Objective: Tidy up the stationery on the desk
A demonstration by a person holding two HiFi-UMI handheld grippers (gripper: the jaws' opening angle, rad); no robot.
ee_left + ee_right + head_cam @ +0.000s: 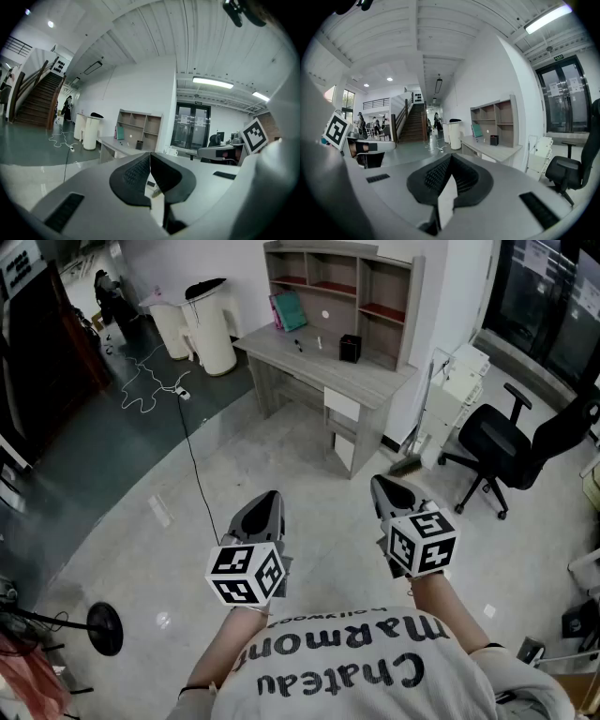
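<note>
Closest in, the left gripper (269, 494) is pinched fully shut, its ribbed black pads meeting tip to tip with nothing between them. The right gripper (379, 481) is the same: grey shell, dark cross-hatched pads pressed together, empty. Each one carries a marker cube (247, 573) printed with black-and-white squares, and both grippers are held out over the floor (309, 465), a smooth, pale grey surface with a slight sheen. A thin black cable (192, 456) snakes across it.

Further out, well apart from both grippers, stands the desk (375, 381), light wood-grain and rectangular, with an open-cubby hutch (342, 282) on its back edge. The stationery sits on the desktop: a squat black box (350, 348), a flat teal book (289, 310) leaning upright against the hutch, and a few small dark items (298, 345) too tiny to name. To the right is a black office chair (511, 442) on a star base; to the left, rounded white bins (214, 329).
</note>
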